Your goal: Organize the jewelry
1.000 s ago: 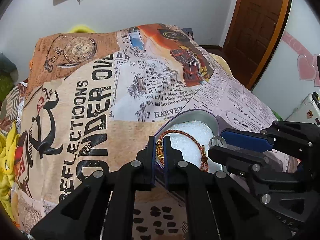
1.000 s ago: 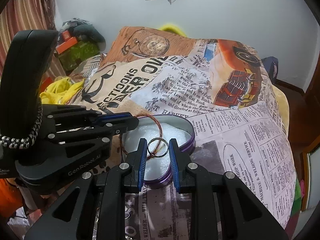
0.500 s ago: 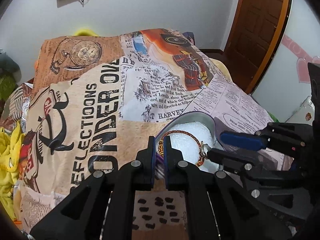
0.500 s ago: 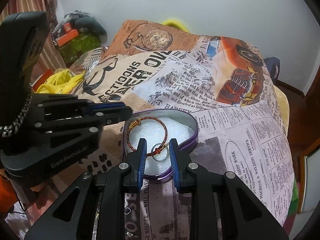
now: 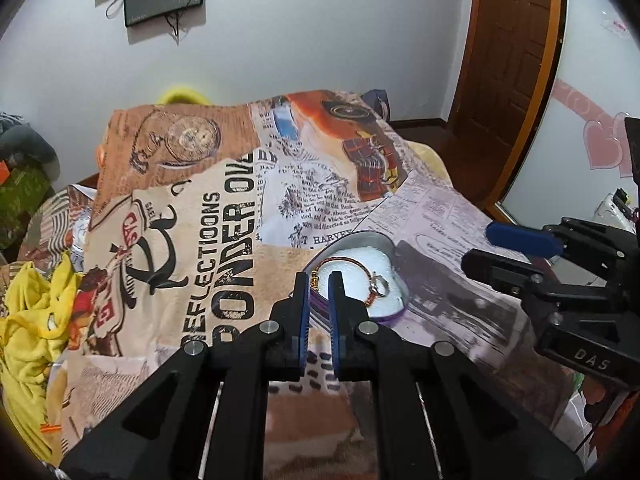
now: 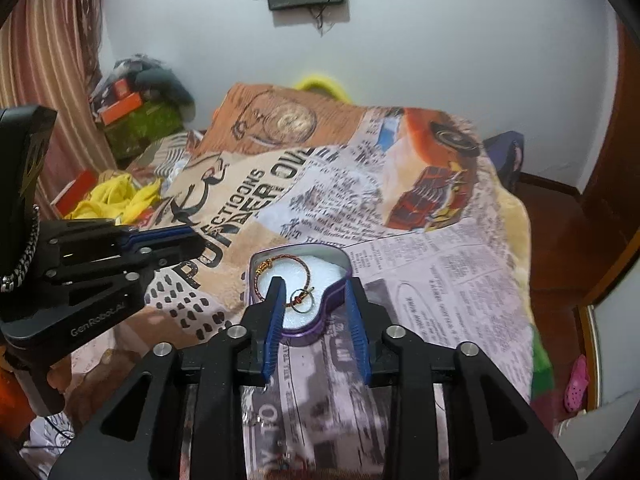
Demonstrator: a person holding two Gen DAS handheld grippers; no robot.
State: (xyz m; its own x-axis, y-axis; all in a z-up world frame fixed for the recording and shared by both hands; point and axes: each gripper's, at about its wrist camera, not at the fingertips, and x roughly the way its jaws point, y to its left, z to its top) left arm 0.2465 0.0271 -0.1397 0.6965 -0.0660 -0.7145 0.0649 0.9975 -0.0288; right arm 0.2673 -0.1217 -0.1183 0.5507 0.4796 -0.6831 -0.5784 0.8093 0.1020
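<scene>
A purple heart-shaped tin (image 6: 335, 294) (image 5: 398, 307) with a white foam lining sits on the printed blanket. A red-and-gold cord bracelet (image 6: 280, 263) (image 5: 344, 262) lies inside it, with a silver ring (image 6: 301, 301) (image 5: 380, 285) resting on the foam beside the bracelet's knot. My right gripper (image 6: 314, 286) is open and empty, raised just before the tin. My left gripper (image 5: 319, 280) is nearly shut and empty, held above the tin's near left edge.
The blanket (image 5: 208, 216) covers a bed. Yellow cloth (image 5: 28, 320) is bunched at the bed's left side. A wooden door (image 5: 508, 60) stands at the far right. Boxes and bags (image 6: 136, 112) are piled by the curtain.
My right gripper lowered the ring into the tin, opened and let it go, then drew back. My left gripper also pulled back from the tin and rose.
</scene>
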